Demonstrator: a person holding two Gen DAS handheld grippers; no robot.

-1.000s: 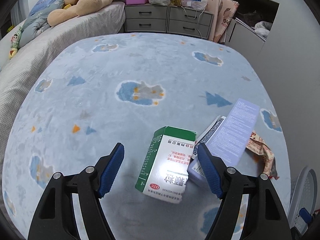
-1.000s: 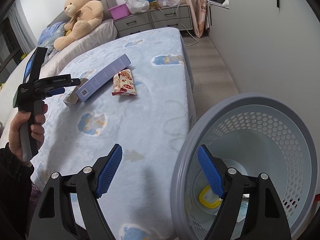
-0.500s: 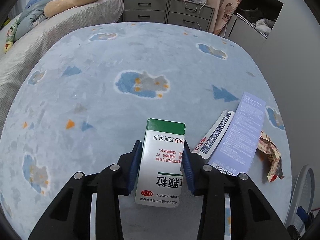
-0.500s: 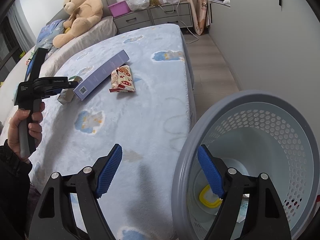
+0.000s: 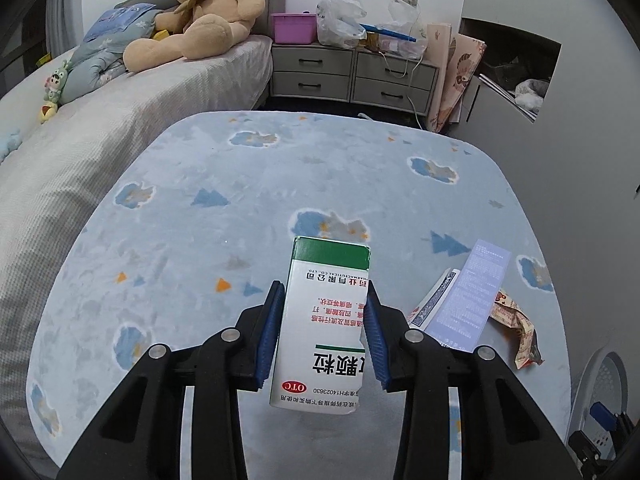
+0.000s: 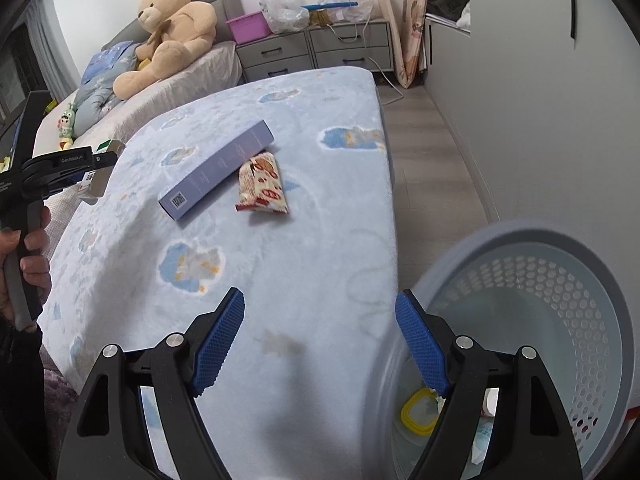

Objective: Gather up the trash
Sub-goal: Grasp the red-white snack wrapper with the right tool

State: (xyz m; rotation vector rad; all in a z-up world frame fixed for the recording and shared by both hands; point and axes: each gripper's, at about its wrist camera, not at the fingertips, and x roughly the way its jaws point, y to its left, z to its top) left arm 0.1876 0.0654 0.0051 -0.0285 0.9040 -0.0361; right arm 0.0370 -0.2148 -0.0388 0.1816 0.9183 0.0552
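Note:
My left gripper point(image 5: 323, 300) is shut on a white and green medicine box point(image 5: 326, 320) and holds it lifted above the blue blanket point(image 5: 240, 216). It also shows at the far left of the right wrist view point(image 6: 98, 168). A long lilac box point(image 5: 468, 296) point(image 6: 218, 164), a blue patterned packet point(image 5: 434, 302) and a crumpled snack wrapper point(image 5: 516, 326) point(image 6: 262, 184) lie on the blanket. My right gripper point(image 6: 320, 320) is open and empty over the bed's edge, beside a grey perforated bin point(image 6: 560, 320) that holds some trash.
A teddy bear point(image 5: 196, 20) and soft toys lie on the grey bed behind. Grey drawers point(image 5: 352, 76) with plastic bags and a pink box stand at the back. A white wall point(image 6: 540, 100) and bare floor point(image 6: 432, 152) are to the right.
My left gripper closed on the medicine box and lifted it off the blanket. My right gripper stayed open and shifted slightly left of the bin.

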